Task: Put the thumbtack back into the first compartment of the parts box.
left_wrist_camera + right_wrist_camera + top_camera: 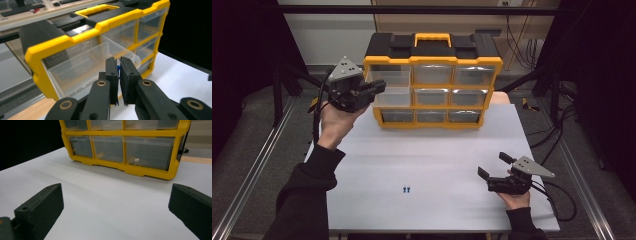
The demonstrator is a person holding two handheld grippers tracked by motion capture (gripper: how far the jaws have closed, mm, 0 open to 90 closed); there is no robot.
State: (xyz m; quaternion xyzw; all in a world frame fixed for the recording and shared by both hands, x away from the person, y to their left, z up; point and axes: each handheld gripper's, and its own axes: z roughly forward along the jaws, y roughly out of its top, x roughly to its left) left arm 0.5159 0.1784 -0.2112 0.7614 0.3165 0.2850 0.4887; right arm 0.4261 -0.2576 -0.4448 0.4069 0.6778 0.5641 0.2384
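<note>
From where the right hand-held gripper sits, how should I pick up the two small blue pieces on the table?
Take the blue pieces one at a time, from straight above with the jaws across the short width. They lie flat and low on the white table, close together, so a side approach would only push them.

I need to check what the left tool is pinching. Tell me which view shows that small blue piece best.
The left gripper view: the blue piece peeks between the closed jaws of the left tool, over the open drawer. In the high view that tool hides it.

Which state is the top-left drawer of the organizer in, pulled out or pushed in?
Pulled out. The top-left drawer juts forward past the organizer's yellow frame, and the left tongs, shut on a small blue piece, sit over it.
</note>
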